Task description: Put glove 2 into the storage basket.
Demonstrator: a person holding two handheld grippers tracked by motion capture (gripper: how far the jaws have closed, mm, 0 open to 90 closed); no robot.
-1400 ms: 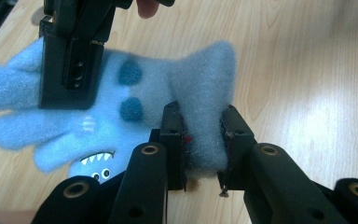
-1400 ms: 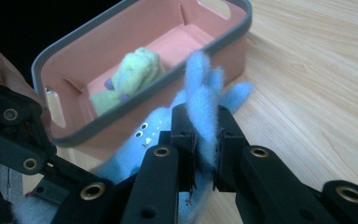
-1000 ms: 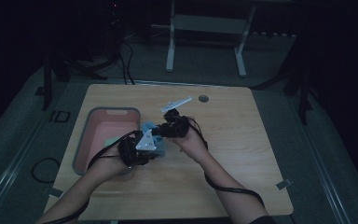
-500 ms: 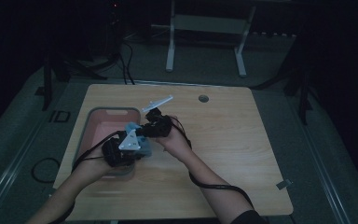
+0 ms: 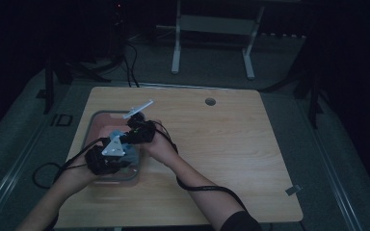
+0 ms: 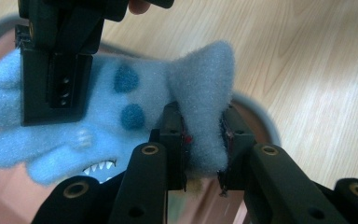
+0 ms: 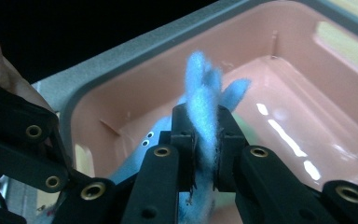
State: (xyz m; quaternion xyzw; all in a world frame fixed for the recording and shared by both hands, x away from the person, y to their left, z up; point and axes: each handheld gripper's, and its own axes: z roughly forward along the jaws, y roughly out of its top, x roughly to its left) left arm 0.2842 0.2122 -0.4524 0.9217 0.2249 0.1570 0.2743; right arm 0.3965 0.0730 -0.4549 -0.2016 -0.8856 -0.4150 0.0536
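Note:
A blue plush shark (image 6: 135, 102) with dark blue spots and white teeth hangs between both grippers over a pink bin (image 7: 307, 84) with a grey rim (image 5: 96, 115). My left gripper (image 6: 204, 135) is shut on one fin of the shark; in the high view it (image 5: 110, 156) sits over the bin's near end. My right gripper (image 7: 204, 135) is shut on another fold of the shark (image 7: 203, 93), just above the bin's inside. In the high view it (image 5: 135, 134) is over the bin's right side, close to the left one. The shark (image 5: 129, 151) shows between them.
The bin stands at the left of a wooden table (image 5: 231, 144). A round hole (image 5: 210, 101) lies near the table's far edge. A scrap of tape (image 5: 293, 189) sits at the near right corner. White frame legs (image 5: 176, 53) stand beyond the table.
Both hands have carried the shark leftward from the table's middle to over the bin, sinking slightly. Both grips have stayed the same.

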